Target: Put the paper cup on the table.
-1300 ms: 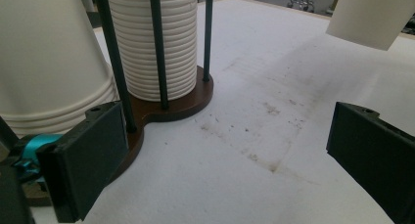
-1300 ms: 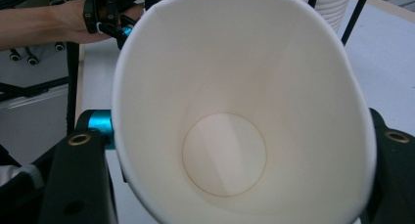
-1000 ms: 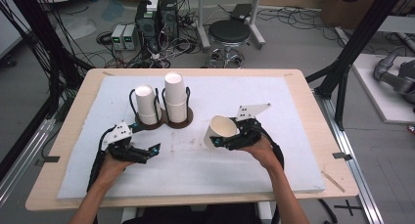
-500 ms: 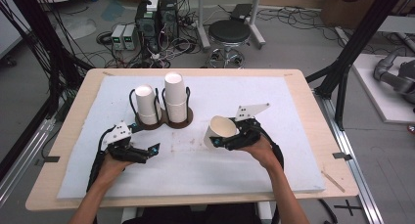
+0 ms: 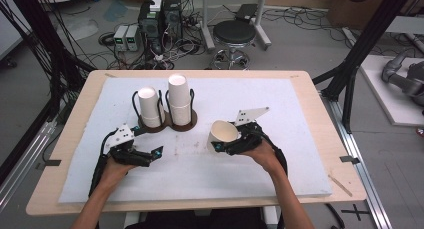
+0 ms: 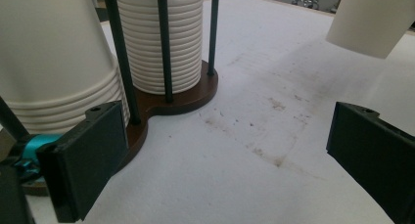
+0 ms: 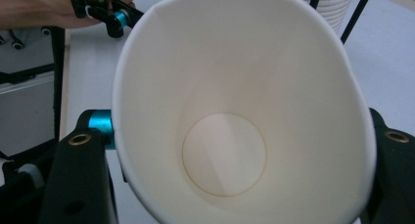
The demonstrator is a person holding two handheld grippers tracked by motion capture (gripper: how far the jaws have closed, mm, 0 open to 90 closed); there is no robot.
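**Single paper cup held tilted beside the cup stand**

The paper cup (image 5: 223,134) sits between the jaws of the right gripper (image 5: 226,145), just to the right of the brown cup stand (image 5: 167,124) and a little nearer the person than it. The cup is tilted, its open mouth turned up and back toward the person; the right gripper view looks straight into it, down to the round bottom (image 7: 224,154). The two black jaws press on the cup's wall from either side and have squeezed its rim into an oval, so the grip is narrow and firm on the cup. The right hand (image 5: 265,154) carries that gripper, farther right of the stand.

The stand bears two stacks of upturned white cups inside thin black rods: a taller stack (image 5: 179,99) on its right half and a shorter stack (image 5: 149,106) on its left half. In the left gripper view, both stacks rise close ahead, with the held cup's base in the upper right corner (image 6: 372,18).

The left gripper (image 5: 150,155) lies low over the white mat (image 5: 300,164), just in front of the stand's left half, on the person's side. Its jaws stand wide apart with nothing between them but stained mat. The left hand (image 5: 112,169) grips it from behind.
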